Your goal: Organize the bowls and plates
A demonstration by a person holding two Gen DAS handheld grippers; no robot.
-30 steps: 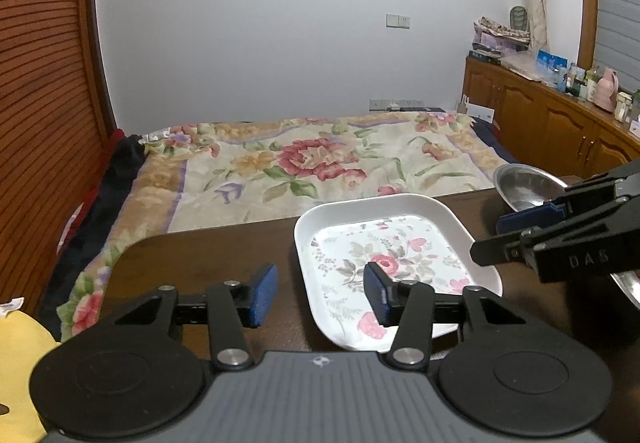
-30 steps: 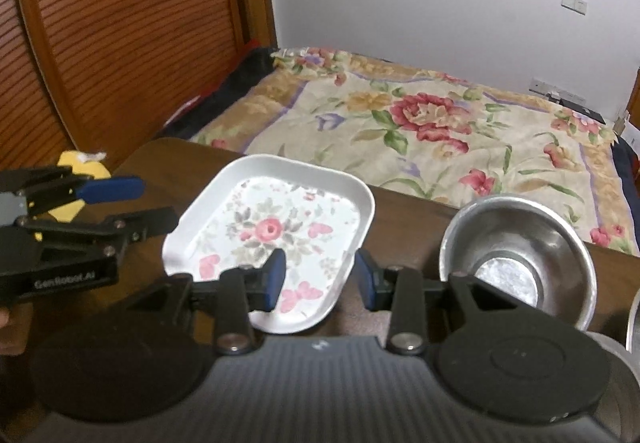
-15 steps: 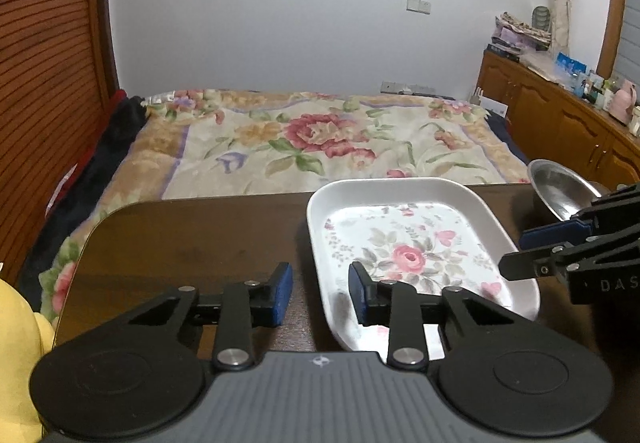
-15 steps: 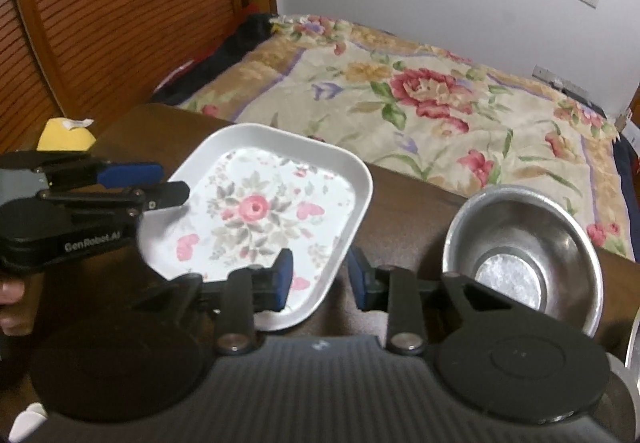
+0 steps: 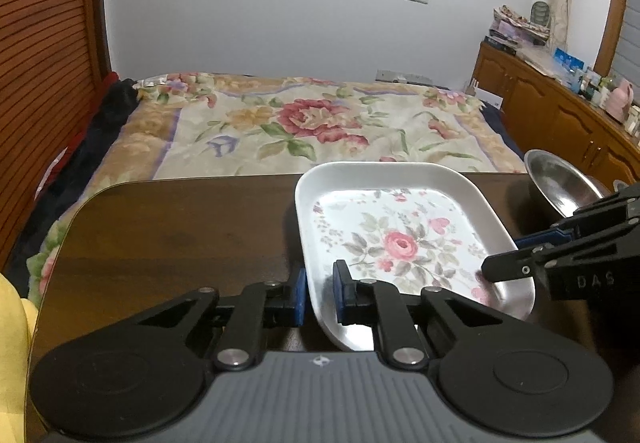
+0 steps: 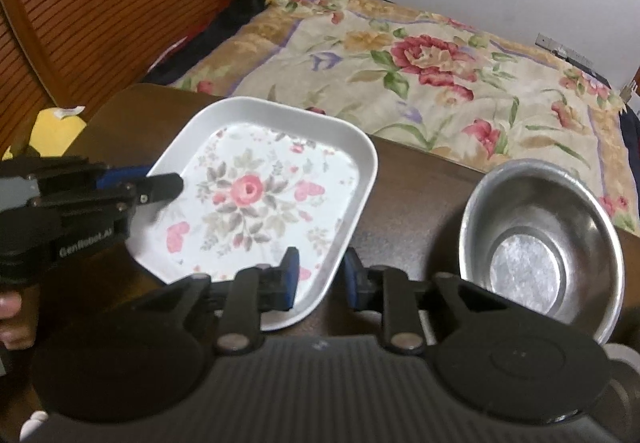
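A white rectangular plate (image 5: pixel 400 235) with a pink rose print lies on the dark wooden table (image 5: pixel 180 235). My left gripper (image 5: pixel 320 293) is shut on its near left rim, one blue pad on each side of the wall. In the right wrist view the same plate (image 6: pixel 260 199) has the left gripper (image 6: pixel 164 181) at its left edge. My right gripper (image 6: pixel 320 277) straddles the plate's near right rim; its jaws are closing and a small gap still shows at the pads. A steel bowl (image 6: pixel 536 243) stands empty to the right of the plate.
Behind the table is a bed with a floral cover (image 5: pixel 312 123). Wooden cabinets (image 5: pixel 560 115) with clutter on top run along the right wall. Something yellow (image 6: pixel 56 127) sits off the table's left end. A person's hand (image 6: pixel 12 319) holds the left gripper.
Both grippers came down and in toward the plate. The left jaws narrowed until they closed on the left rim. The right jaws narrowed around the right rim.
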